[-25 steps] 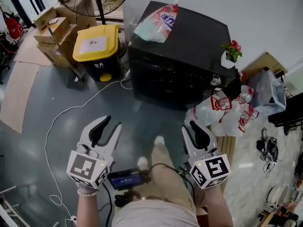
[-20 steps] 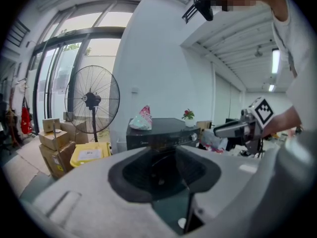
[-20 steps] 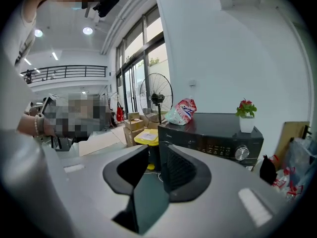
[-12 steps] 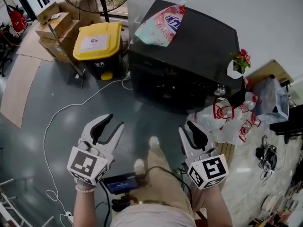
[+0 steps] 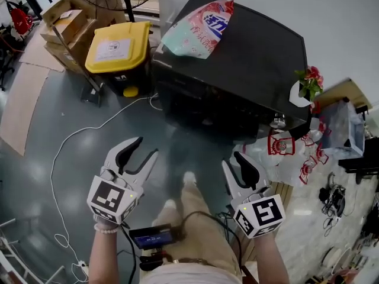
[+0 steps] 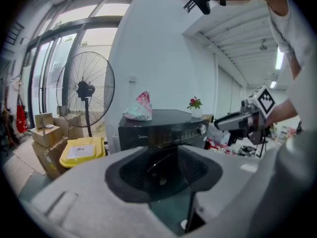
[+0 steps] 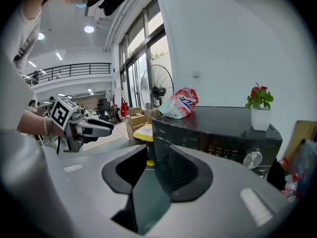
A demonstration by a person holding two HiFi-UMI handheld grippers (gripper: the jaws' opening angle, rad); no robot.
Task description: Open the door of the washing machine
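The left gripper (image 5: 145, 148) and the right gripper (image 5: 232, 161) have both just been opening their jaws with nothing between them, and have drawn nearer to the black washing machine (image 5: 237, 58) at 12 o'clock, which now looms larger in the head view.

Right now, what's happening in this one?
A person stands facing a black washing machine, a two-jaw gripper in each hand. The left gripper and right gripper are held out short of the machine, touching nothing. Both sets of jaws have just been opening and are empty. The door looks shut; opening it has not yet begun. A pink-and-green soft bag and a white pot of red flowers sit on the machine's top.
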